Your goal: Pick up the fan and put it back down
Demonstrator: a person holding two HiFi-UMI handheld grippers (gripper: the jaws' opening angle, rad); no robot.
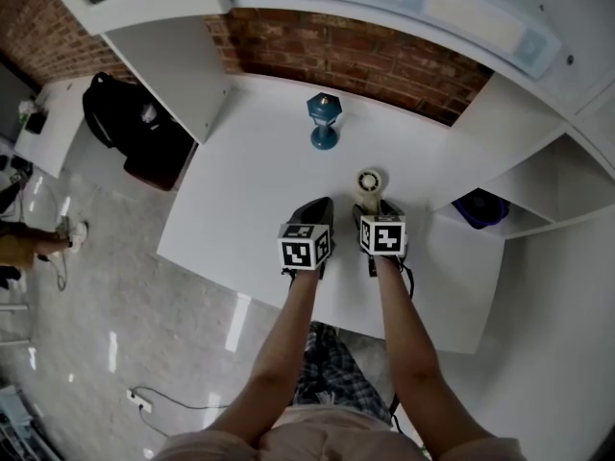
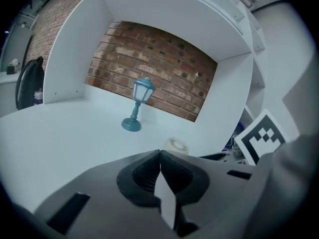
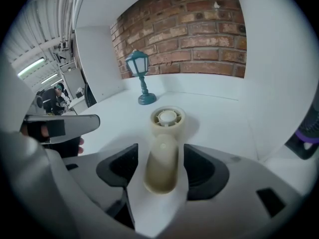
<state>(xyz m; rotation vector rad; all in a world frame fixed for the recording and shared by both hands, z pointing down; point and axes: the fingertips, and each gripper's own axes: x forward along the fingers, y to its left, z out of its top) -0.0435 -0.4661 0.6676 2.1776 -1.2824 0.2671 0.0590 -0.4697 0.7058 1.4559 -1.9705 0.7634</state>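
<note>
Free desk [image 1: 240,200] ahead; lamp [image 1: 324,121] near brick wall [image 1: 365,56].

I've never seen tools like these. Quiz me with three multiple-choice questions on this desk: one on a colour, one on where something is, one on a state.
1. What colour is the lamp?
A. Red
B. Teal blue
C. Yellow

2. Where is the fan?
A. Lying on the table, between the right gripper's jaws
B. Touching the lamp's base
C. Balanced on top of the lamp

3. How do the left gripper's jaws stand?
A. Wide apart
B. Together, with nothing between them
C. Clamped on the lamp

Answers:
1 B: both its lantern head and its round base are teal.
2 A: the right gripper view shows the handle between the two pads, with a slim gap on each side.
3 B: the left gripper view shows the tips meeting.
</note>
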